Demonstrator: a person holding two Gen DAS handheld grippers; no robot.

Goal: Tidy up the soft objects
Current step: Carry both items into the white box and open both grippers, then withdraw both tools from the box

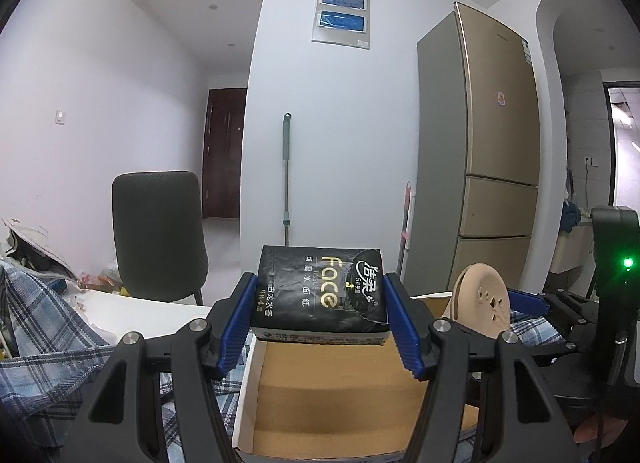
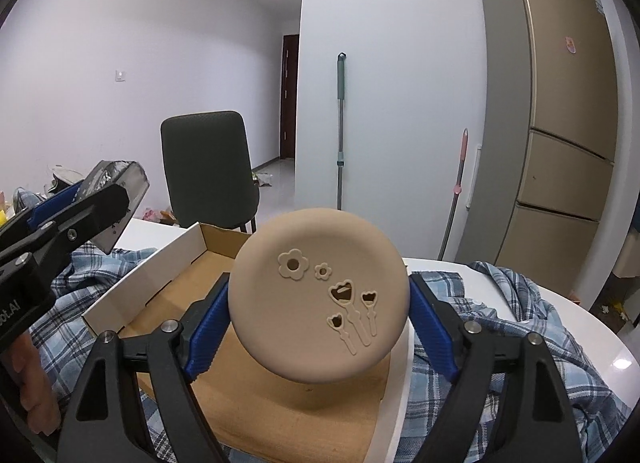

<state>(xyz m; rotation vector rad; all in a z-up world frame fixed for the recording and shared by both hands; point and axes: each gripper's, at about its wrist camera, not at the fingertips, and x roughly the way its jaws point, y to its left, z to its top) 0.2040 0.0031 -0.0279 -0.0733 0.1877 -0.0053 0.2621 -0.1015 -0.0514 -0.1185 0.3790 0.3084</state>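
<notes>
Here, left gripper clamps the tissue pack and right gripper clamps the beige disc, both directly above the open cardboard box.

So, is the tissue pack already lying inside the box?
No. The left claw holds the tissue pack in the air above the open box, whose floor beneath it is bare.

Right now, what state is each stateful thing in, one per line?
left gripper: shut on the black tissue pack, held above the box
right gripper: shut on the beige round cushion, held on edge over the box
cardboard box: open, nothing visible inside
plaid shirt: crumpled under the box
refrigerator: doors closed
</notes>
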